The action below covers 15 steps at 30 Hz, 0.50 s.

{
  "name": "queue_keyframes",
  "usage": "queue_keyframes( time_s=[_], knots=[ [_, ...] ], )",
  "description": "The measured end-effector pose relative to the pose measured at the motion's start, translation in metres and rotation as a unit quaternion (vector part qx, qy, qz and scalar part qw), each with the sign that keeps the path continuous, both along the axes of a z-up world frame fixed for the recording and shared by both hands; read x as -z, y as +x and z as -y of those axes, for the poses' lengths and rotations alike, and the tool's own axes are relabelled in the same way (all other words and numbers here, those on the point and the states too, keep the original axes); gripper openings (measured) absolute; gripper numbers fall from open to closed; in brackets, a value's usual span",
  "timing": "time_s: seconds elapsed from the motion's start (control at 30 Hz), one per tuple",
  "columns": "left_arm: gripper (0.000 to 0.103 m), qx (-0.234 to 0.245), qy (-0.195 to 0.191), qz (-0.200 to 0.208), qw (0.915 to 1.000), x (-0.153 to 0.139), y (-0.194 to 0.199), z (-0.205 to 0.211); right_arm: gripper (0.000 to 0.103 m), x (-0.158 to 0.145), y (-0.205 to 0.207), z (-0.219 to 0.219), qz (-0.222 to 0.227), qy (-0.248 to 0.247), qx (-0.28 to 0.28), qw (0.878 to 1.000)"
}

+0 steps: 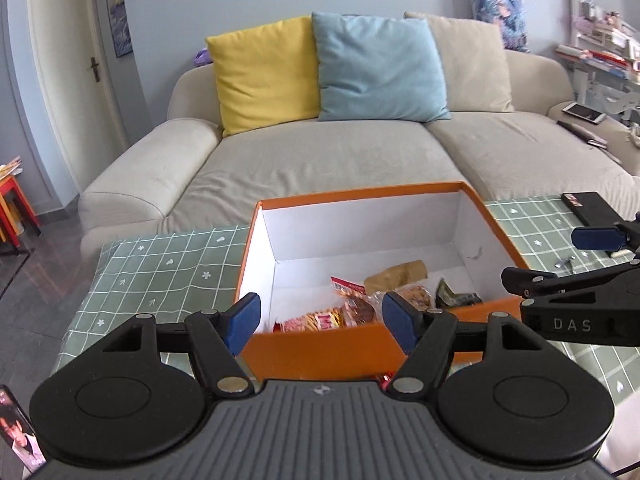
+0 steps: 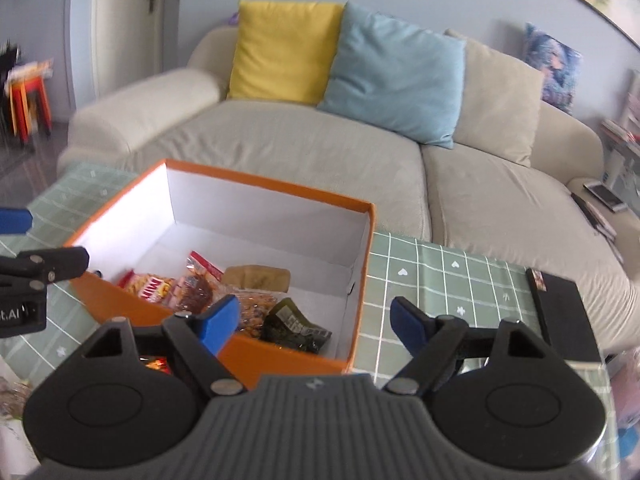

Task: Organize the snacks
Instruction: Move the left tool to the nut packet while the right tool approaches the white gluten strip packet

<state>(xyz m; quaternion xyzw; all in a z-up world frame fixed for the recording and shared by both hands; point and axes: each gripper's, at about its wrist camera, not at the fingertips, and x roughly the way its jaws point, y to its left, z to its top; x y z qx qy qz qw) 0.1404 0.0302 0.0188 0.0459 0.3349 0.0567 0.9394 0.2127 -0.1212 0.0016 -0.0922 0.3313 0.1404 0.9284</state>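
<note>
We hold the left tool [image 1: 320, 318] and right tool [image 2: 316, 322] wide and empty. Several snacks [image 2: 224, 292] already lie in the orange box [image 1: 320, 354] on the table [image 1: 160, 256]; a red packet [image 2: 156, 362] outside remains.

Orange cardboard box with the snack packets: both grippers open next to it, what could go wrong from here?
1. The right gripper hovers open over the orange cardboard box near wall; dropping lower could clip the rim.
2. The left gripper is close beside it, so the two may collide.
3. A red snack packet outside the box lies nearly hidden behind a gripper finger and could be missed.
</note>
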Motion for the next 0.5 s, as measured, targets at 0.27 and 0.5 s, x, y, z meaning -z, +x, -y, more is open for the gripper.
queue_keyframes(
  time_s=[0.27,0.5],
  knots=[
    [0.081,0.013,-0.024,-0.020,0.9994,0.014,-0.040,-0.002,0.080,0.018,-0.054,0.012,-0.019,0.063,0.020,0.998],
    [0.081,0.013,-0.063,-0.098,0.9931,0.046,-0.064,-0.014,0.080,0.041,-0.089,0.012,-0.068,0.076,0.027,0.994]
  ],
)
